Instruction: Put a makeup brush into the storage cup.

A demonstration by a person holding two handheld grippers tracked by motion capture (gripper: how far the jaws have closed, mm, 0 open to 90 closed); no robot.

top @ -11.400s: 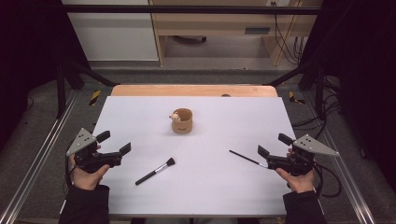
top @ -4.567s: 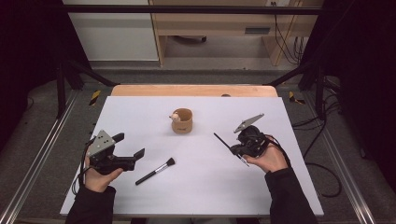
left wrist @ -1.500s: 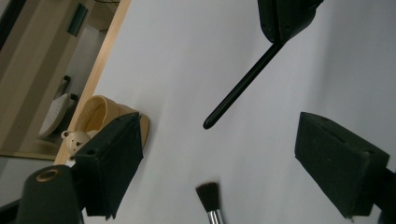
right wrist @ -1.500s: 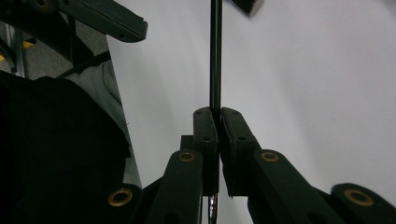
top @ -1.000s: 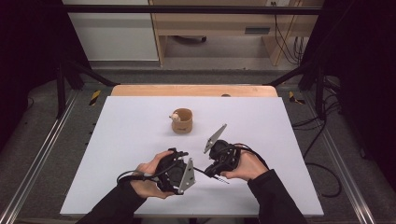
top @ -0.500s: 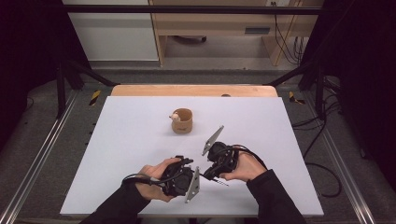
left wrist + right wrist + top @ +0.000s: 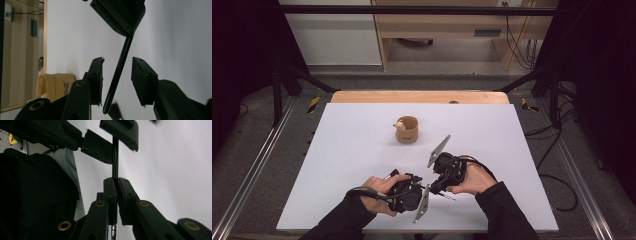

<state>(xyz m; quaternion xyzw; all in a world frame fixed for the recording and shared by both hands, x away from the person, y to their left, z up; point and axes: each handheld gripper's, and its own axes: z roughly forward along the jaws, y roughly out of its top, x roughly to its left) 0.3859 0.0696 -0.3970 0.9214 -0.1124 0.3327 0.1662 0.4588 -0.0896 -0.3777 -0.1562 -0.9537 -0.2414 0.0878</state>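
- Right gripper (image 7: 117, 185) clamped tight on a thin black brush handle (image 7: 119, 70), lifted over the white table (image 7: 337, 160), near its front edge.
- Left gripper (image 7: 117, 82) jaws straddle the free end of the handle; they have just been closing, gaps remain on both sides, pads not yet pressing.
- Handle's long axis runs from the right gripper into the left gripper's gap; both hands nearly touching.
- Brush head hidden behind the grippers; wooden cup (image 7: 407, 130) sits well apart, farther back.
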